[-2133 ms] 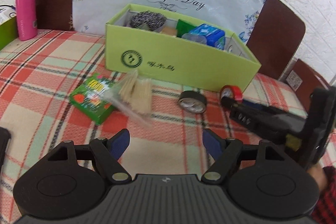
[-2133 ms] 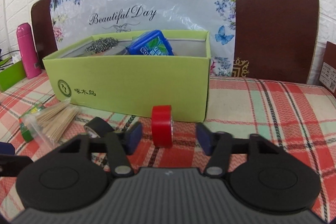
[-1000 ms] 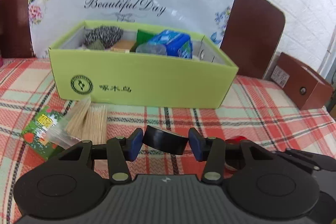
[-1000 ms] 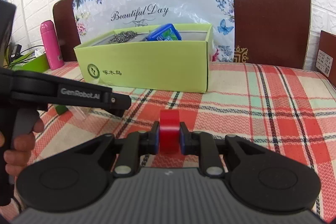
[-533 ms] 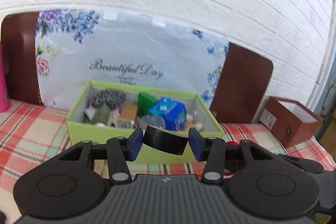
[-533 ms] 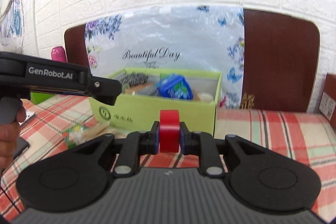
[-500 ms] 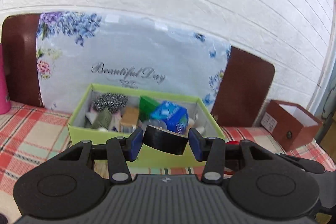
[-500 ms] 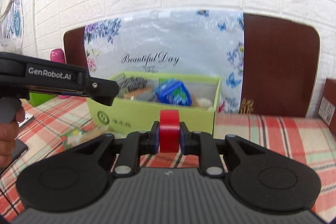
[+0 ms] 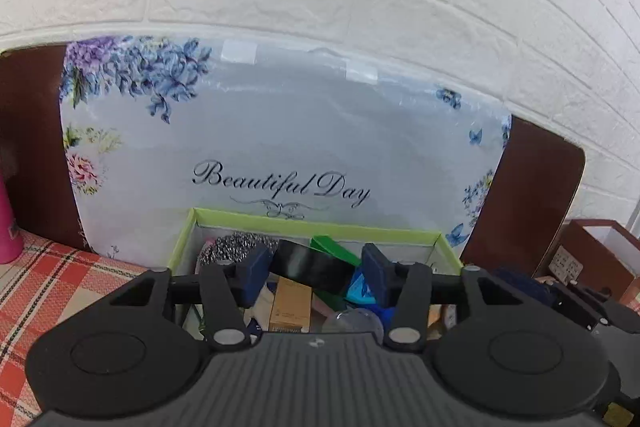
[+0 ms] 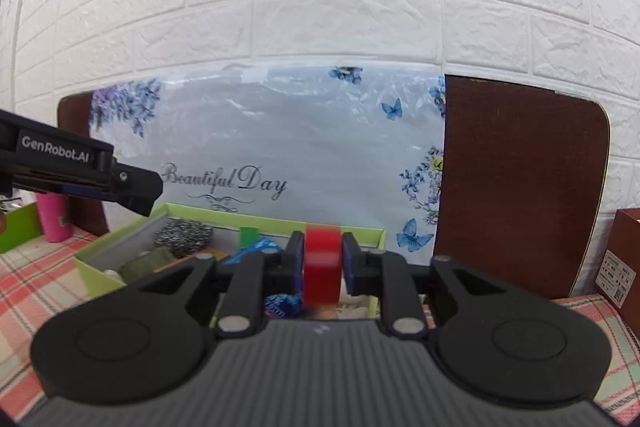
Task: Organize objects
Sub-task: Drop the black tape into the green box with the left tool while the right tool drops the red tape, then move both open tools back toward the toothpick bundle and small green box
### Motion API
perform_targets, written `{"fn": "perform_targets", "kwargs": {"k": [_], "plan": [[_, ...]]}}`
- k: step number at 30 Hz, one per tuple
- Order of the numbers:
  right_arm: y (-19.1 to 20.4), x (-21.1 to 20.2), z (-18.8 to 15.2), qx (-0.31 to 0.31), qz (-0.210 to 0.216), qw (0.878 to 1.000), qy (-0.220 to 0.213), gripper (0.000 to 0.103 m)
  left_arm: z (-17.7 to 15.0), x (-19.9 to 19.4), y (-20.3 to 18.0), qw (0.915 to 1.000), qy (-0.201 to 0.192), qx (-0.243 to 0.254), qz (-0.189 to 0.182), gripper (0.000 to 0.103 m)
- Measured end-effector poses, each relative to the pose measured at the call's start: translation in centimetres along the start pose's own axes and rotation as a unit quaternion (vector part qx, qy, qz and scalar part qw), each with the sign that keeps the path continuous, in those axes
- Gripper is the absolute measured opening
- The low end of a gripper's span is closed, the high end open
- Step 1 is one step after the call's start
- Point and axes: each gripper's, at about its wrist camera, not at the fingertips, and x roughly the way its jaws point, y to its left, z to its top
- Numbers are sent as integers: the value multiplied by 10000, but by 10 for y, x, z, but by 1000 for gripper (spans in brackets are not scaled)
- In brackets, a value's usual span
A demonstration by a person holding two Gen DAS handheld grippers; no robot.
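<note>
Black tape roll (image 9: 311,270) sits between the opening jaws of the left gripper (image 9: 316,273), pads clear of it, above the green box (image 9: 312,221). Red tape roll (image 10: 322,269), blurred, sits between the opening jaws of the right gripper (image 10: 322,263), gaps either side, over the same box. The box stands on a plaid tablecloth (image 10: 28,291), against a floral sheet (image 10: 280,147) on a brown board (image 10: 520,187) and a white brick wall (image 10: 320,7).
</note>
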Motion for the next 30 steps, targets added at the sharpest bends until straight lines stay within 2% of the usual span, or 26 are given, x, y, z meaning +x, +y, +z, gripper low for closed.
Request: {"fn": "perform_targets", "kwargs": {"k": [1,2,4,7,8,13,15,17,20,30], "plan": [[1,5,-5,-60,-65,9999,107,57,-6,4,2,9999,127,-2,54,76],[1,7,-11,-87,-144,9997,194,64,-14,4,4,9998,183,-30,114,77],[0,0,-23,-95,-182,9997,152,66,-29,-4,9,9998,160,-96,99,77],[-3,-13,-39,20,-334,9994,98,89,-45,-20,12,9997,42,-168,151,77],[-4,-16,-44,101,-381,9992,110,91,-49,-24,13,9997,36,-182,173,77],[-7,-20,-55,482,-211,9973,513,93,-54,-31,17,9988,258,-365,205,77],[-4,-25,-52,434,-178,9976,511,96,-52,-38,16,9982,334,-419,284,77],[-2,-35,-46,423,-131,9981,420,103,-50,-46,12,9965,530,-393,518,79],[-1,-51,-34,491,-57,9981,364,103,-51,-55,9,9932,775,-399,768,80],[9,-92,-30,485,124,9975,500,103,-72,-84,8,9906,950,-439,877,80]]}}
